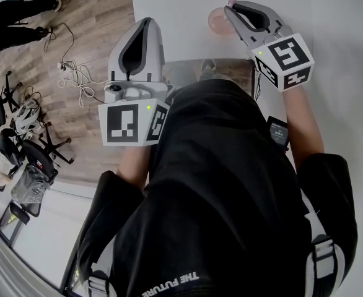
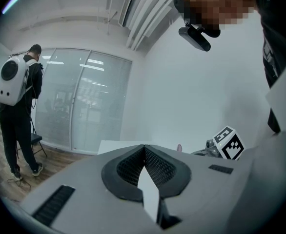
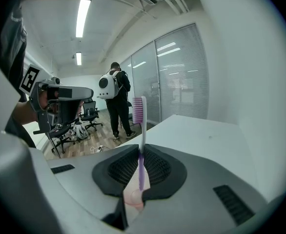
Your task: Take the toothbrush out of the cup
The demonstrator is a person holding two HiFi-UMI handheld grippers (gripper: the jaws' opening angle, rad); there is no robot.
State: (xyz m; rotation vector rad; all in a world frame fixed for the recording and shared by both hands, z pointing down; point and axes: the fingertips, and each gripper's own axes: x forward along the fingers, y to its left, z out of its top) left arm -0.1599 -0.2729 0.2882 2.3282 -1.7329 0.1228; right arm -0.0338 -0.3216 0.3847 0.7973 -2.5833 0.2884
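Toothbrush (image 3: 142, 126) with purple handle, white neck and pink bristles on top stands upright, pinched between jaws of right tool (image 3: 142, 149). Lower end meets pink cup (image 3: 132, 199) beneath. That close detail appears in right gripper view only. Head view adds placement: cup on white surface (image 1: 181, 11), tool tips just beside it. Left tool (image 2: 144, 147) has jaws together, nothing held, well apart from cup.

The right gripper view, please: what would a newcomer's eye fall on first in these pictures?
A toothbrush with pink bristles stands upright, clamped in the right tongs, with a pink cup right beneath them on the white table. The left tongs are shut on nothing, off to the side.
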